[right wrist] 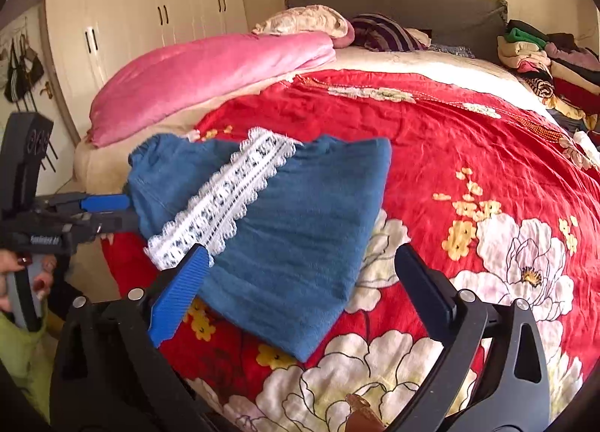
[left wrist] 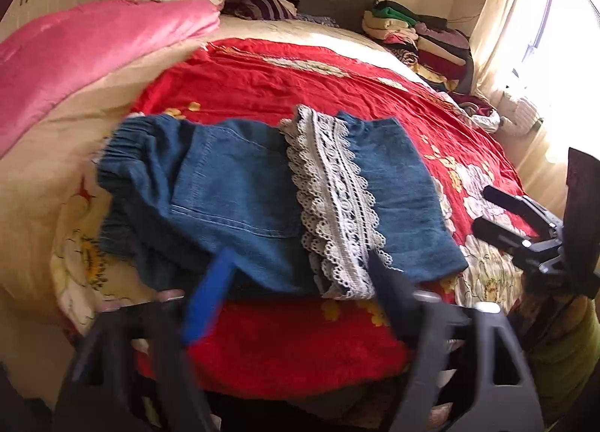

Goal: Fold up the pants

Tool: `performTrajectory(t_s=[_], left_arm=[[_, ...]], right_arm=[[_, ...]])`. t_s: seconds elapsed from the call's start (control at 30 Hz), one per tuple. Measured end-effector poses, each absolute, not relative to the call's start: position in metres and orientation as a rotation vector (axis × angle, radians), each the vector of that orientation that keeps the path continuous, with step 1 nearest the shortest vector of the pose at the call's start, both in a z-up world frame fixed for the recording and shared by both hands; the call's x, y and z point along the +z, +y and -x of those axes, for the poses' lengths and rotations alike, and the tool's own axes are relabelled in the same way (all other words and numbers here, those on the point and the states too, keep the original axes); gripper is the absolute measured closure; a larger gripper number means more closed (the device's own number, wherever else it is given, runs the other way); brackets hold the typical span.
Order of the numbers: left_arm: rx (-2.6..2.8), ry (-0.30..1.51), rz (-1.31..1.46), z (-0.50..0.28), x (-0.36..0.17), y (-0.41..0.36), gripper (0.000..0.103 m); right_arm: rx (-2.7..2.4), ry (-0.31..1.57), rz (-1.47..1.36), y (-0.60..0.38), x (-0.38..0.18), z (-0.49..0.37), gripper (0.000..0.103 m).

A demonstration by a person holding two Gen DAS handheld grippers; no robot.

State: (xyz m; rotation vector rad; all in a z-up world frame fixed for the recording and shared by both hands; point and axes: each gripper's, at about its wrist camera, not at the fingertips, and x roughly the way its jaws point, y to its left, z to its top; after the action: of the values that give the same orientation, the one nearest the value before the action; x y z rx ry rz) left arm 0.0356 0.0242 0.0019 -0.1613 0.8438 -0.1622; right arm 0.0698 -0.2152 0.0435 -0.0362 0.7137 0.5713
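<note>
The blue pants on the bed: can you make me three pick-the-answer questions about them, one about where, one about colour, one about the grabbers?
1. Where do the pants lie?
A. on the red flowered bedspread
B. on the pink quilt
C. on the clothes pile

2. What colour is the lace strip across them?
A. black
B. white
C. yellow

3. How do the right gripper jaws stand?
A. clamped on the pants
B. shut on nothing
C. wide apart, pressing on nothing

Answers: 1 A, red cloth shows all around the denim; 2 B, the scalloped trim is white; 3 C, both fingers stand clear of the cloth.
</note>
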Motion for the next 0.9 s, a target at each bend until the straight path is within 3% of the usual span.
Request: performTrajectory(t_s=[0.47, 0.9], left_arm=[[-0.097, 0.843, 0.204, -0.031, -0.005, 0.064, 0.020], [-0.102, 0.837, 0.400, -0.031, -0.032, 0.115, 0.023]], right_arm=[[0.712, 0.696, 0.088, -0.155, 0.086, -0.096, 0.009], [0.922, 0.794, 0.206, -0.042, 0.087, -0.142, 0.009]])
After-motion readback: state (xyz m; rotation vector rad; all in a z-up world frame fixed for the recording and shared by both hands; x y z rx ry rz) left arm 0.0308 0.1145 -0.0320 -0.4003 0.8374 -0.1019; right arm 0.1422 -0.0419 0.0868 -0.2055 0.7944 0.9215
